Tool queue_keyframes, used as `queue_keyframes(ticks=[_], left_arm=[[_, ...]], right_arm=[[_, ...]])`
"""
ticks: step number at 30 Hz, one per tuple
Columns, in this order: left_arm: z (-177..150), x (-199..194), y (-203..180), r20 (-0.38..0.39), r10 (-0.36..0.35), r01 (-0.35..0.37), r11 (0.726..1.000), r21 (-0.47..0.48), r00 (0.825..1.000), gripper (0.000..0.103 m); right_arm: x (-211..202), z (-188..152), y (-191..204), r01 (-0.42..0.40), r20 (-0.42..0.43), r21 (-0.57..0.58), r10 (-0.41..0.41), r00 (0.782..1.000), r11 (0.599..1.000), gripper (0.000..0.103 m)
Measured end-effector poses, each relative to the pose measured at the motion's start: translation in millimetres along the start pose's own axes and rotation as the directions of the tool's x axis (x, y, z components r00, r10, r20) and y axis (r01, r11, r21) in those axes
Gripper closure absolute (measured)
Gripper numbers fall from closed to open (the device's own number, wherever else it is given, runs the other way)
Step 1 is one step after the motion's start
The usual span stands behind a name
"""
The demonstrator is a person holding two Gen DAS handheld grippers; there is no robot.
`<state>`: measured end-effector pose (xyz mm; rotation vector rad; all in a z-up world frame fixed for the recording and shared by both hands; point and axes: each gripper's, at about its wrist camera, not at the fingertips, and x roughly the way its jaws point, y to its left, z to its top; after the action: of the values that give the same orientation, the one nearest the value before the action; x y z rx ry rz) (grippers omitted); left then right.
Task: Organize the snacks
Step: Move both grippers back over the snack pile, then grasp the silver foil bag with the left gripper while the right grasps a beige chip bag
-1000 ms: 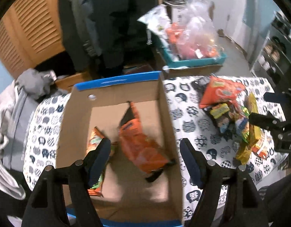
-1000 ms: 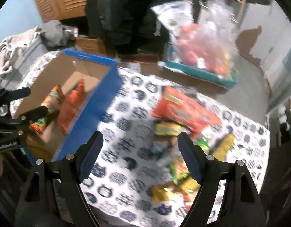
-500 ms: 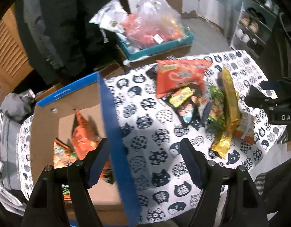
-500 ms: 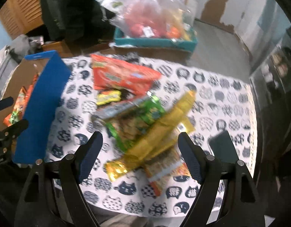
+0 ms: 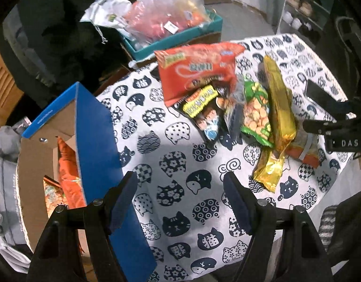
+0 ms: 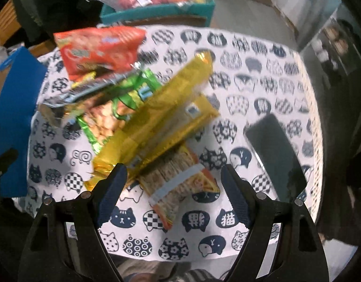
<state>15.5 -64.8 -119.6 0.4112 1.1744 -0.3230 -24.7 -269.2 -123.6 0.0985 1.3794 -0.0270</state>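
A pile of snack packs lies on the cat-print tablecloth (image 5: pixel 180 164): a big red bag (image 5: pixel 194 70) (image 6: pixel 98 49), a green cracker bag (image 5: pixel 255 112) (image 6: pixel 105 119), long gold packs (image 5: pixel 279 108) (image 6: pixel 161 122), a dark pack (image 5: pixel 203 108) and an orange-edged cracker pack (image 6: pixel 180 183). A cardboard box with blue walls (image 5: pixel 95 145) (image 6: pixel 13 108) at the left holds orange snack bags (image 5: pixel 67 169). My left gripper (image 5: pixel 180 199) is open and empty over bare cloth beside the box. My right gripper (image 6: pixel 173 192) is open and empty, hovering over the cracker pack; it also shows at the right edge of the left wrist view (image 5: pixel 333 131).
A black phone (image 6: pixel 274 155) (image 5: pixel 321 94) lies on the cloth right of the pile. A teal crate (image 5: pixel 175 35) with plastic bags of goods stands behind the table. A grey bag (image 5: pixel 4 188) sits left of the box. Shelves (image 5: pixel 304 7) stand at the far right.
Both grippers have swung right, away from the box. My left gripper now faces the cloth beside the box; my right gripper has come closer to the snack pile. Both stay open.
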Motion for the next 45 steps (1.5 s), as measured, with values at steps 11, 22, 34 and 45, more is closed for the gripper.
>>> queue_keyframes(ticks=[11,22,34,45], left_arm=[[-2,19,-17,-0.036,0.019,-0.018,0.999,0.047,0.999,0.026],[13,18,-13,-0.032,0.009,-0.008,1.000,0.008,0.999,0.026],[55,23,-20,0.000,-0.089,0.089,0.995,-0.048,0.996,0.023],[92,54,-39,-0.035,-0.147,0.144,0.987,-0.069,0.989,0.022]], right_arm=[[36,-11,-15,-0.001,-0.097,0.107,0.011,0.995,0.994,0.022],[40,-9,-43,0.069,-0.099,0.079,-0.061,0.993,0.995,0.021],[49,-13,-50,-0.025,-0.105,0.123,0.038,0.994,0.992,0.021],[79,-2,-61,-0.087,-0.083,0.089,0.095,0.992,0.992,0.020]])
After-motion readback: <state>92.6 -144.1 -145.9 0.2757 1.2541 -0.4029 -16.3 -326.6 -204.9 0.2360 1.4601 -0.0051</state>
